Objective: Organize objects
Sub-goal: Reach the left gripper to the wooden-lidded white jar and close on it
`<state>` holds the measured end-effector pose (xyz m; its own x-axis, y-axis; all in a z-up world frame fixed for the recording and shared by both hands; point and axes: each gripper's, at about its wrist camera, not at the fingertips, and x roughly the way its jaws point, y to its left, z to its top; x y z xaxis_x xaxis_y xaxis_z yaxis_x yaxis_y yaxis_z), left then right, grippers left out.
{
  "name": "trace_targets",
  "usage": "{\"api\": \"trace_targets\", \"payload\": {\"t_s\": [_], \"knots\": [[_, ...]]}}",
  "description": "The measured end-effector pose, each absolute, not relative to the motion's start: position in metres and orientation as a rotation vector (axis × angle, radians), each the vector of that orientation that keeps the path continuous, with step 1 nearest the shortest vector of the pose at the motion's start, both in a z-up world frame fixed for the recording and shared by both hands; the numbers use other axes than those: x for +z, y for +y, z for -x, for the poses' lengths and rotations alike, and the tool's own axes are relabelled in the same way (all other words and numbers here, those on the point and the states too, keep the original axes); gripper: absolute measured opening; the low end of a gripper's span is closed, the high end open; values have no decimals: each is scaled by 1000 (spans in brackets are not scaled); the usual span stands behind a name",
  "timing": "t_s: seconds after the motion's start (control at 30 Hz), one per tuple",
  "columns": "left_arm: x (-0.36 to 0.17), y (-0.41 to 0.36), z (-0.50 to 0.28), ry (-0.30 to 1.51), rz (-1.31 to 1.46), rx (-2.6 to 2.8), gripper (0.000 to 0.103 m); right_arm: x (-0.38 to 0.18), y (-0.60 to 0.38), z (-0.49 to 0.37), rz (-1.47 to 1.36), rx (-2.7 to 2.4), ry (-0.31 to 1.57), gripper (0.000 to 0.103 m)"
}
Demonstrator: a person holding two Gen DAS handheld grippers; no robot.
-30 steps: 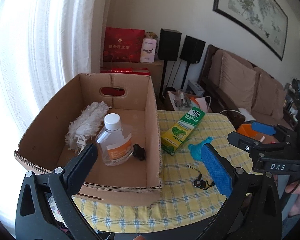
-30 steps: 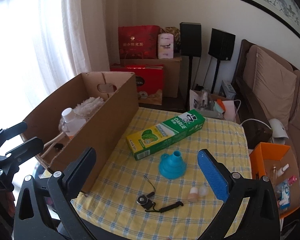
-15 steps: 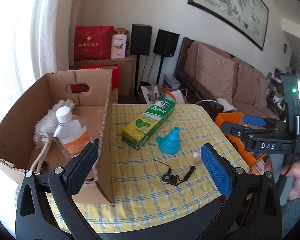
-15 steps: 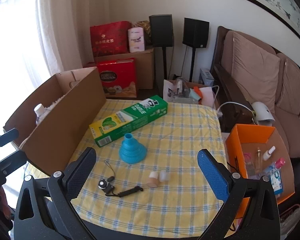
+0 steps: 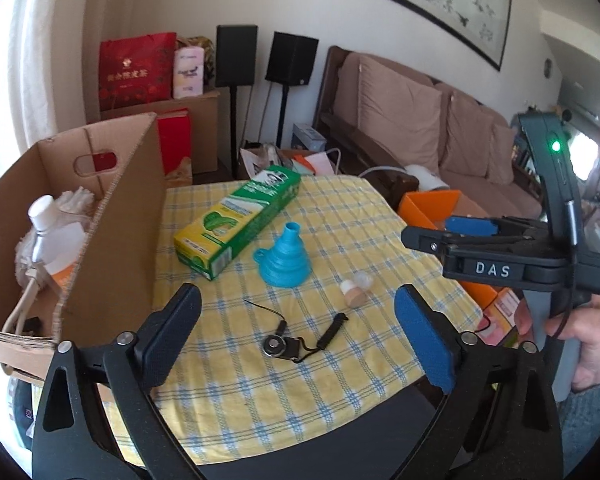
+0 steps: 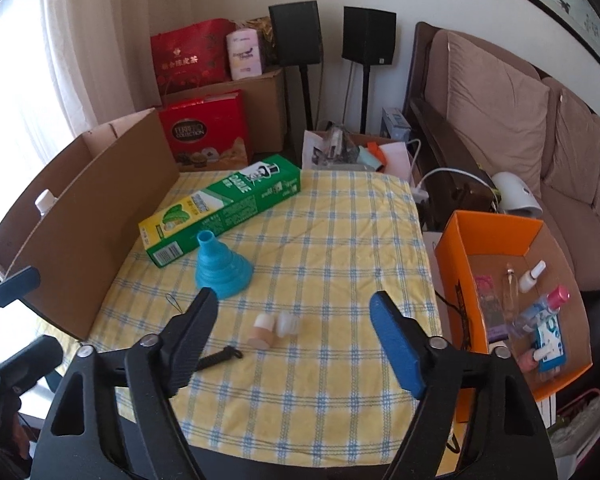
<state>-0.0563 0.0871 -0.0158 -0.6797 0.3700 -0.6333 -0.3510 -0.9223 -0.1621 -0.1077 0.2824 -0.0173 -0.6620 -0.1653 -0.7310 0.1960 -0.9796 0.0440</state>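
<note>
On the yellow checked tablecloth (image 5: 340,216) lie a green toothpaste box (image 5: 240,220), a blue funnel (image 5: 286,256), a small tan bottle with a clear cap (image 5: 354,292) and a black lanyard (image 5: 296,340). My left gripper (image 5: 296,336) is open and empty above the lanyard. My right gripper (image 6: 292,332) is open and empty, just above the small bottle (image 6: 268,326); the funnel (image 6: 220,268) and toothpaste box (image 6: 224,204) lie beyond it. The right gripper also shows in the left wrist view (image 5: 440,232).
A cardboard box (image 5: 112,216) on the left holds a clear bottle (image 5: 56,232) and a white duster (image 5: 76,200). An orange box (image 6: 512,280) with small bottles stands right of the table. A sofa (image 6: 520,120), speakers and red gift bags lie behind.
Both grippers have swung right, away from the cardboard box and over the table's middle. The right gripper has come closer to the small bottle. Both stay open.
</note>
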Motion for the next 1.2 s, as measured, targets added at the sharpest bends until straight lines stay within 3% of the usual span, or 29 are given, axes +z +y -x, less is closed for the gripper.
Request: {"api": "trace_targets", "payload": {"t_s": [0.17, 0.23, 0.33, 0.67, 0.8, 1.2], "knots": [[-32, 108, 63, -21, 1008, 2505, 93, -28, 290, 112, -1213, -2690, 39, 73], [-42, 117, 69, -11, 1034, 2479, 79, -32, 293, 114, -1227, -2691, 29, 73], [-58, 129, 80, -11, 1095, 2432, 66, -38, 298, 118, -1249, -2687, 10, 72], [-93, 158, 104, -19, 1169, 2350, 62, -61, 313, 131, -1321, -2668, -35, 59], [-101, 172, 111, 10, 1188, 2332, 55, -71, 320, 138, -1344, -2660, -60, 56], [-125, 197, 131, 41, 1258, 2278, 39, -88, 330, 151, -1383, -2640, -106, 55]]}}
